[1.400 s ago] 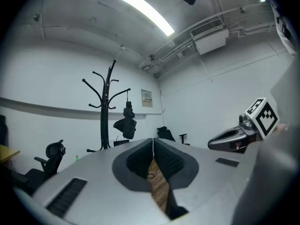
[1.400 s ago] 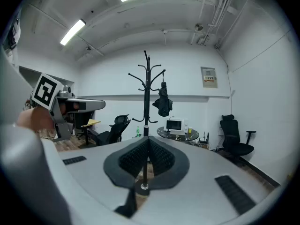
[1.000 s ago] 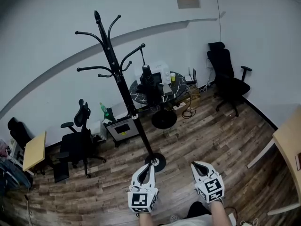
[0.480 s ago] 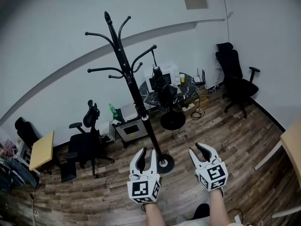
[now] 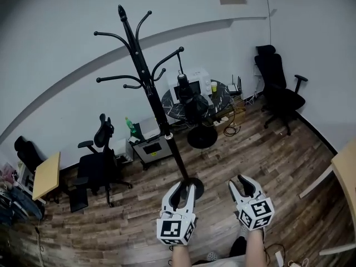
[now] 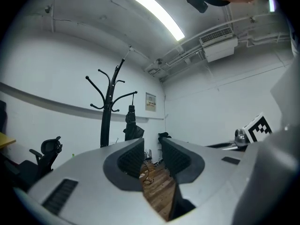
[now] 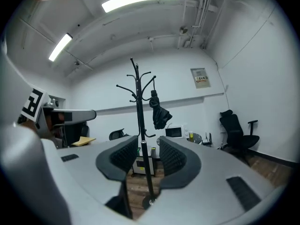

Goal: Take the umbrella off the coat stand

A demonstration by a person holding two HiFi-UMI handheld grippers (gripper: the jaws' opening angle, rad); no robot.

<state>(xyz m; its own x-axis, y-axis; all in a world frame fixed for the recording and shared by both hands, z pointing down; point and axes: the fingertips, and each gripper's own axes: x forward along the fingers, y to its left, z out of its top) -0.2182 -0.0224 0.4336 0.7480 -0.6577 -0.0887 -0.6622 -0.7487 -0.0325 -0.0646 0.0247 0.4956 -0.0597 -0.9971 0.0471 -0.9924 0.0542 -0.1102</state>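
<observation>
Two grippers: the left gripper (image 5: 183,191) and the right gripper (image 5: 240,183) sit low in front of the person, side by side, both pointing level toward the coat stand (image 5: 146,77).
Left gripper jaws: opening and spread, with only the wood floor (image 5: 267,149) and the far room showing between them, so nothing is held.
Right gripper jaws: opening likewise and empty. The stand's pole shows through the gap, but it is far off and not between the pads.
Why spread: probably to be ready for a grasp before any reach is made.
Coat stand: upright on the floor, curved hooks near its top, its round base just ahead of the left gripper in the head view.
Umbrella (image 5: 188,99): black and folded, it hangs by what looks like a thin loop from an upper hook on the stand's right side. It dangles free beside the pole, above and well apart from both grippers.
Why it hangs so: the hook tip curves upward and keeps the loop on, so the loop likely has to be lifted over the tip, not pulled straight out.
Task state: the umbrella is untouched and the approach is still to be made.
Behind: a round table (image 5: 214,96) stands close behind the umbrella.
</observation>
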